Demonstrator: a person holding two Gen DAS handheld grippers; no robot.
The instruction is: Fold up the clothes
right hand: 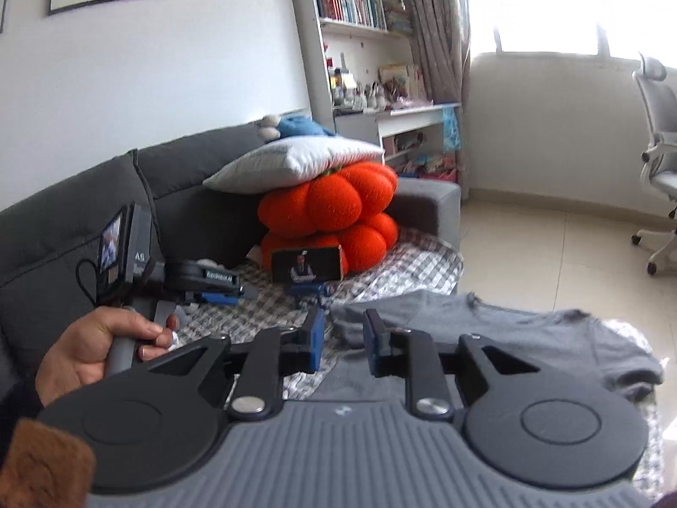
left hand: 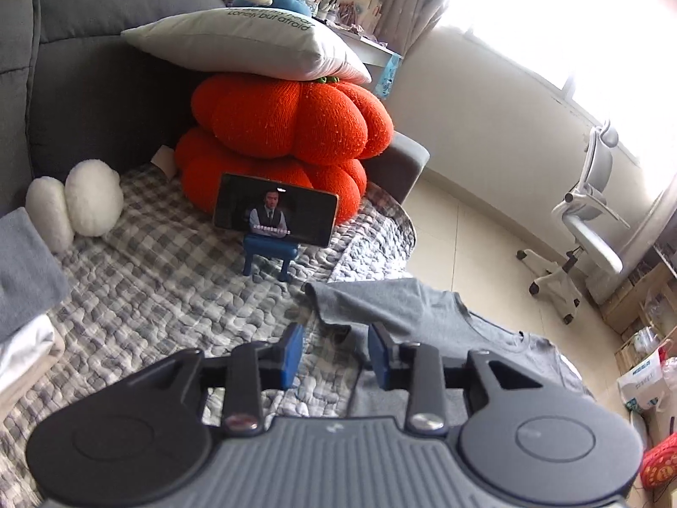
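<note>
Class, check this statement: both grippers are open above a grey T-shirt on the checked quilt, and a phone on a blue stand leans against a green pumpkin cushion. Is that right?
Not quite. The pumpkin cushion is orange-red, not green, as the left wrist view shows. The rest holds: left gripper and right gripper are open, the T-shirt lies on the quilt, and the phone sits on its stand.

Left gripper (left hand: 336,353) fingers apart above checked quilt (left hand: 169,296); grey T-shirt (left hand: 423,309) spread just beyond

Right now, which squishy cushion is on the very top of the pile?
The pale grey pillow with printed words is topmost. The two orange pumpkin cushions sit stacked beneath it, the lower one on the checked blanket.
</note>
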